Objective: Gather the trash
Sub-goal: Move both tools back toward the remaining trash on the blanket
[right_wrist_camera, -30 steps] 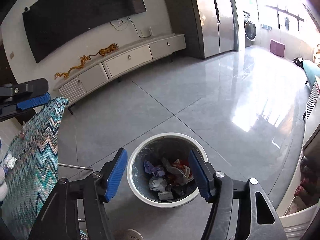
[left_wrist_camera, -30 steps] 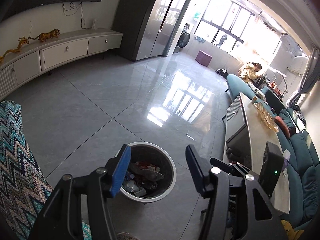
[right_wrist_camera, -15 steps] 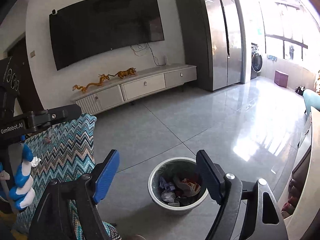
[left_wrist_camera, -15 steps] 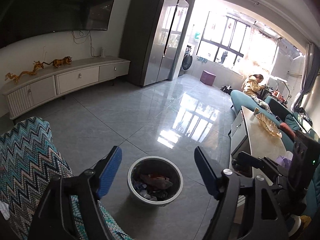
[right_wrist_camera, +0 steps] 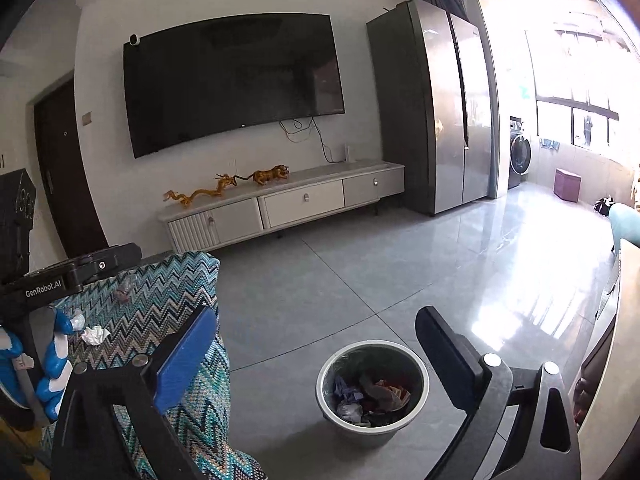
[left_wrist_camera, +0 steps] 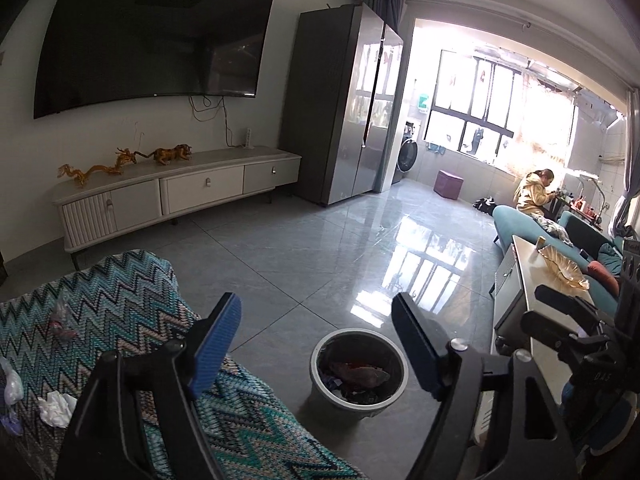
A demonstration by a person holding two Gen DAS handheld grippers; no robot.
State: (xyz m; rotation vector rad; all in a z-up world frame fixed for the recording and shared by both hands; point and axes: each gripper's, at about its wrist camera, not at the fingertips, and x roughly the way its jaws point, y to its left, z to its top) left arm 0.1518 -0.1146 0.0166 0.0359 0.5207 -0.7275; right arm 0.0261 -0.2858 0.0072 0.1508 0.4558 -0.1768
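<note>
A round grey trash bin point(left_wrist_camera: 359, 376) with wrappers inside stands on the tiled floor; it also shows in the right wrist view point(right_wrist_camera: 372, 390). My left gripper point(left_wrist_camera: 316, 342) is open and empty, raised above and behind the bin. My right gripper point(right_wrist_camera: 316, 356) is open and empty, likewise above the bin. On the zigzag-patterned cloth point(left_wrist_camera: 108, 320) lie a crumpled white tissue point(left_wrist_camera: 56, 408), a clear wrapper point(left_wrist_camera: 62, 312) and another scrap point(left_wrist_camera: 12, 384). The tissue point(right_wrist_camera: 95, 335) and a small wrapper point(right_wrist_camera: 123, 292) show in the right wrist view too.
A low white TV cabinet point(left_wrist_camera: 180, 192) and a tall fridge point(left_wrist_camera: 344, 100) stand along the far wall. A coffee table point(left_wrist_camera: 536, 300) and teal sofa point(left_wrist_camera: 560, 232) with a seated person point(left_wrist_camera: 534, 196) are on the right. The left gripper's body point(right_wrist_camera: 60, 276) is at left.
Both grippers rose and pulled back from the bin, which now looks smaller and lower. The views tilted up to show the TV wall and more of the patterned cloth. Both stayed open.
</note>
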